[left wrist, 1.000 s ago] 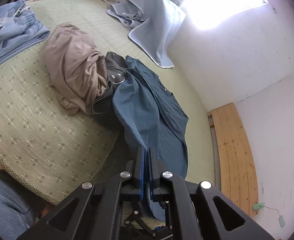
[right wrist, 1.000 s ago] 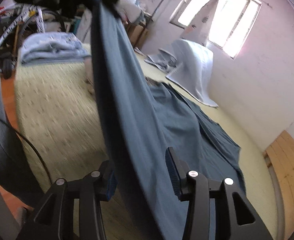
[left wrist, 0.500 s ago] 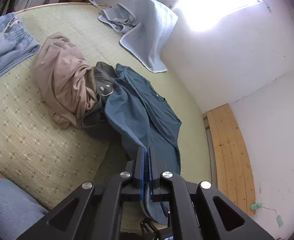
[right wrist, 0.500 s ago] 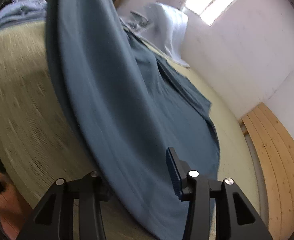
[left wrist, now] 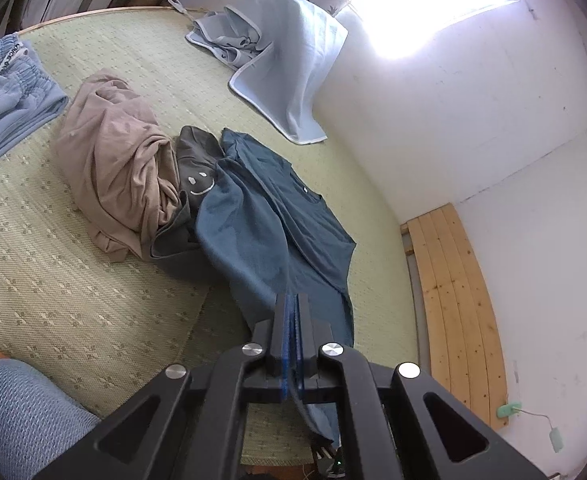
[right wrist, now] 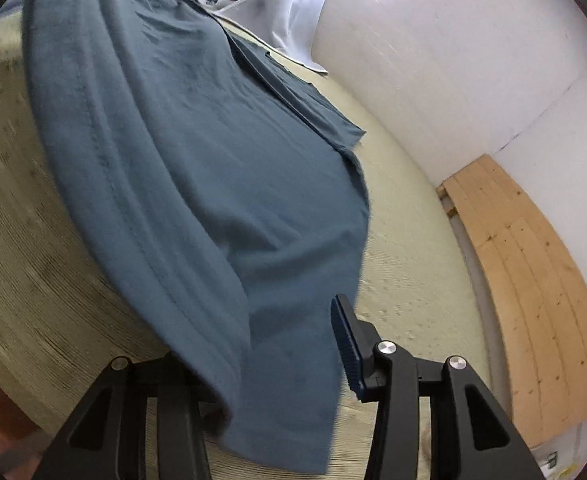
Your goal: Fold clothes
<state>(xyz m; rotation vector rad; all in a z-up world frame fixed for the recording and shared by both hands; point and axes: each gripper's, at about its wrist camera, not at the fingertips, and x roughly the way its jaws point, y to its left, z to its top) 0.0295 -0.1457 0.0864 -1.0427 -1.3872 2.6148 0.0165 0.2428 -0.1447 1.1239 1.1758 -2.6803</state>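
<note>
The bed (left wrist: pixel 73 300) carries everything. On it the shirt (left wrist: pixel 277 216) lies stretched, with its long axis running away from both claws toward the far wall, collar end far, hem end near. The left claw (left wrist: pixel 292 336) is closed on the near hem, the cloth pinched between its pads and rising from the bed up to them. The right claw (right wrist: pixel 277 356) stands half open with the hem hanging between its fingers; the right pad (right wrist: pixel 347 344) is clear of the cloth, the left finger is hidden under it, so I judge it does not grip yet. The free hem corner lies just ahead of the right claw and a little to its right, so this claw is the nearer one for the next grasp.

Compared with one second ago, the shirt fills more of the right view and the bed edge is closer; the left view shows almost the same scene, only from slightly higher.
</note>
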